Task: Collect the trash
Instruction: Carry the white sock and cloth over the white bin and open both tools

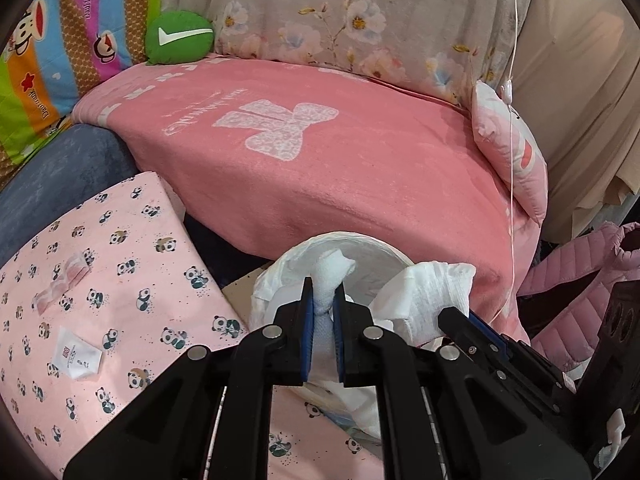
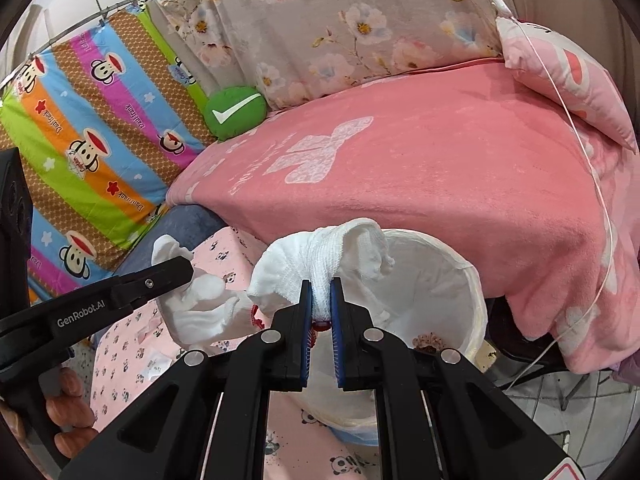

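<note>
My left gripper is shut on a crumpled white tissue, held over the rim of a white-lined trash bin. My right gripper is shut on a second white tissue wad, held at the left rim of the same bin. The right gripper and its tissue show at the right in the left wrist view. The left gripper and its tissue show at the left in the right wrist view. A small white wrapper and a pink wrapper lie on the panda-print cloth.
A pink blanket covers the bed behind the bin. A floral quilt, a green checkmark cushion and a striped monkey-print sheet lie further back. A pink pillow and a thin white cord are at the right.
</note>
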Motion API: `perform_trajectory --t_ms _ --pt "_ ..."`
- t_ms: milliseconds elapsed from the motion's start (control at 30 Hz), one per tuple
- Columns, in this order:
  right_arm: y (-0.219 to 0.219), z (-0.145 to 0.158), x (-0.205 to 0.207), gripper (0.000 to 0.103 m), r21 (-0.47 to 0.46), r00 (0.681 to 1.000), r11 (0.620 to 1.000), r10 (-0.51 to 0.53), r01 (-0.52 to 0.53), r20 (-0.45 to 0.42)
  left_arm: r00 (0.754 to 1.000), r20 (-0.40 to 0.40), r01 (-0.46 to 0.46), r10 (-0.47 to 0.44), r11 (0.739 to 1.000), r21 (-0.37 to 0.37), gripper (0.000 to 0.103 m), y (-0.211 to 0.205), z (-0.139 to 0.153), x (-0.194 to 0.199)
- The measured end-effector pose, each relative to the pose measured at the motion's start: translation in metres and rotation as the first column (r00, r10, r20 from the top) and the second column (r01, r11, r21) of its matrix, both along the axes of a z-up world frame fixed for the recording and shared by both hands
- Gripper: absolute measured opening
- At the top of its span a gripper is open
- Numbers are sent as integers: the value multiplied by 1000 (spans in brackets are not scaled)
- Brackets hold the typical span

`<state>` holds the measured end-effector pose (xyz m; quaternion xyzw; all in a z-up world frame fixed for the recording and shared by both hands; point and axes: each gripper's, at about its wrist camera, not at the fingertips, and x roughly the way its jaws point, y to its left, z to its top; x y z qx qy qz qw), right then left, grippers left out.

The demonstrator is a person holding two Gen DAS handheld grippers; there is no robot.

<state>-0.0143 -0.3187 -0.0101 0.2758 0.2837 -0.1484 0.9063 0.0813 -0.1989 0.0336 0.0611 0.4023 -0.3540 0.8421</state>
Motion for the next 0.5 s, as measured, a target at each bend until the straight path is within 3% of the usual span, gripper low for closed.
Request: perform_trajectory --t_ms 367,433,500 --pt "-26 -14 -9 10 23 999 999 -41 41 -18 998 -36 47 -46 999 20 9 -30 -13 -1" --pt "-27 -16 -9 10 26 999 999 -45 46 -22 998 -47 45 -44 999 30 18 -32 -17 1" --pt "-29 -18 -8 10 27 999 999 -46 47 -27 999 -39 22 -20 999 37 46 -31 -19 3"
